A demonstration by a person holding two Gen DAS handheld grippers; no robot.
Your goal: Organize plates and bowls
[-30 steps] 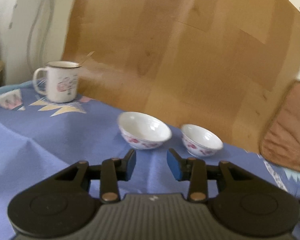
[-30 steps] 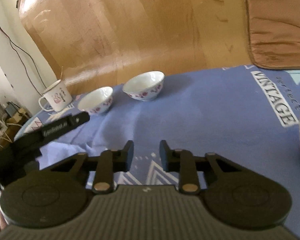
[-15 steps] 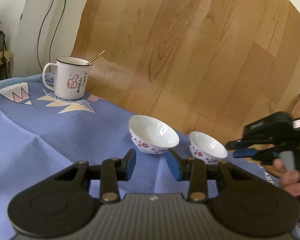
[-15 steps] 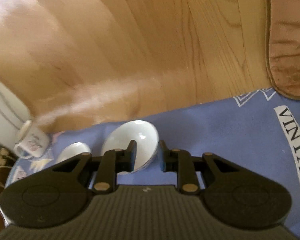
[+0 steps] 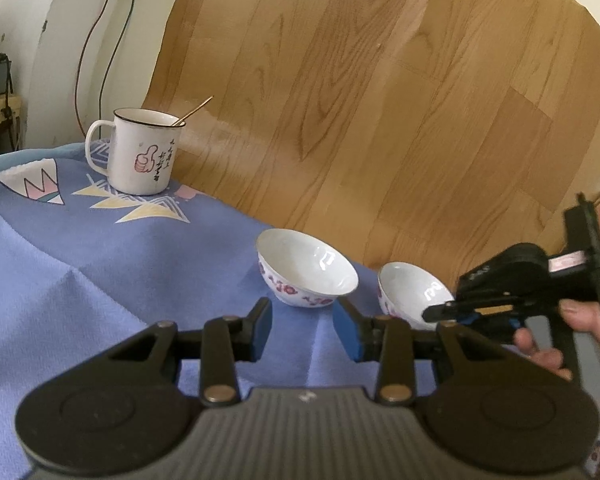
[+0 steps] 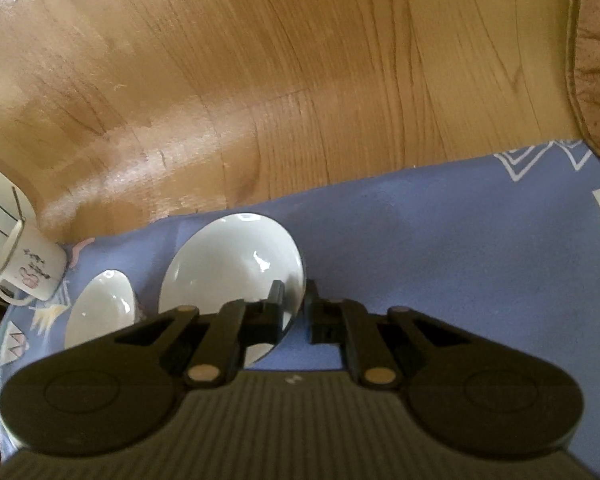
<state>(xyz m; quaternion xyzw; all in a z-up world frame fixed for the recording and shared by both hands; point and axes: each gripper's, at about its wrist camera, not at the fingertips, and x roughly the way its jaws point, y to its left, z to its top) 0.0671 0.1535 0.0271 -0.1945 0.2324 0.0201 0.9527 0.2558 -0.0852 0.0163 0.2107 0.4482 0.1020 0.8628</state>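
Right hand-held gripper (image 6: 294, 300) clenches bowl (image 6: 228, 256) rim, hiding its near edge.

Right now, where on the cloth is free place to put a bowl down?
Bare blue cloth lies free between the mug and the left gripper. Crowded by the far edge: two bowls close together, right gripper on one rim.

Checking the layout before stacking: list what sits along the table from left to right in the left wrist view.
Enamel mug with a stick in it → first bowl → second bowl → right gripper, shut on that second bowl's rim.
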